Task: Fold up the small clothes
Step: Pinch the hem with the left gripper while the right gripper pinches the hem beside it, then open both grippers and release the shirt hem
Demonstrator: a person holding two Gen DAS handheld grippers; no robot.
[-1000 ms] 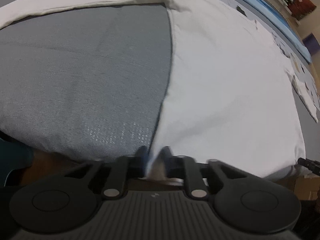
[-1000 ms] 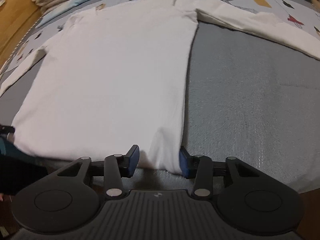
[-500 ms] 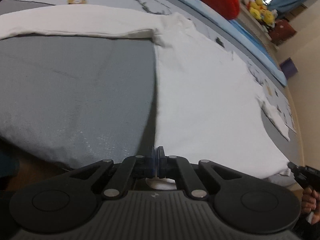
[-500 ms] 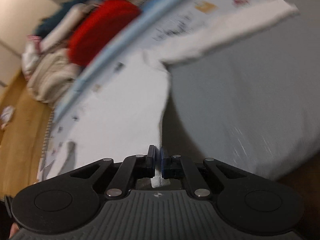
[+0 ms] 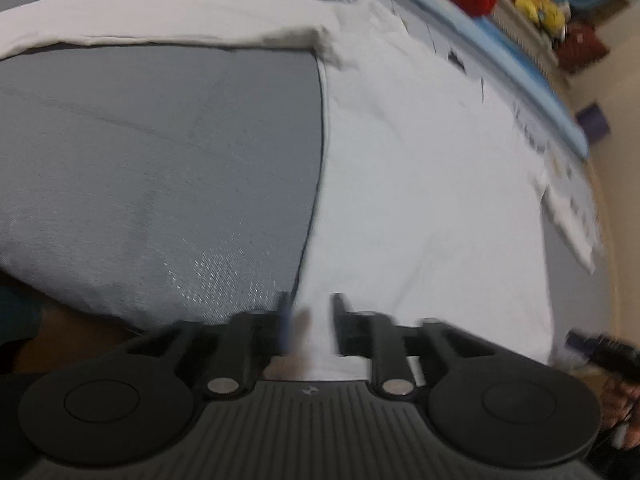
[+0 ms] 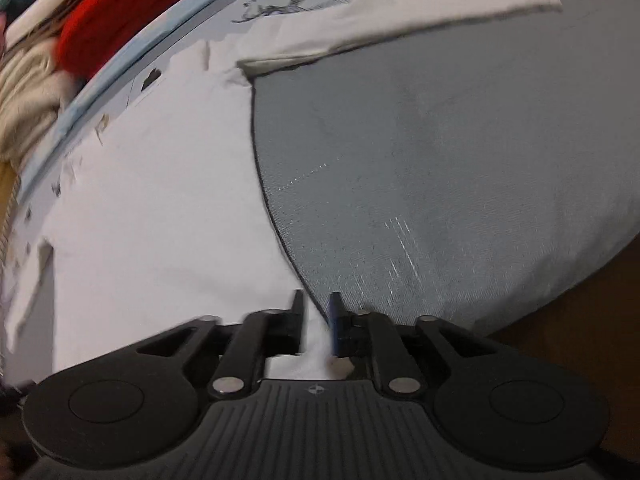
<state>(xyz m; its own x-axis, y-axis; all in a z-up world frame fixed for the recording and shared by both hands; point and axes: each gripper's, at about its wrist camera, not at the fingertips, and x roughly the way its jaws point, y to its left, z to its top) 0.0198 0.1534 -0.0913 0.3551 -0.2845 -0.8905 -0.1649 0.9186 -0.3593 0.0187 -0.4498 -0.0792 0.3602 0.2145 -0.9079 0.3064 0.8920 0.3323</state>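
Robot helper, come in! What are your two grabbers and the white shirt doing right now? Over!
Left gripper part open, shirt hem between its fingers. Right gripper likewise at the other hem corner. Shirt flat on the grey bed, sleeve spread. Nothing in the way.

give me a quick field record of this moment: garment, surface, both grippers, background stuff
garment: white long-sleeved shirt, spread flat, sleeve stretched out sideways
surface: grey bedding under the shirt, printed sheet beyond it
left gripper: fingers apart, shirt's bottom hem between them
right gripper: narrow gap, white hem cloth in it; grip unclear
red cushion: beyond the far edge of the bed
yellow plush toys: far background, blurred
image quality: motion blur in both views
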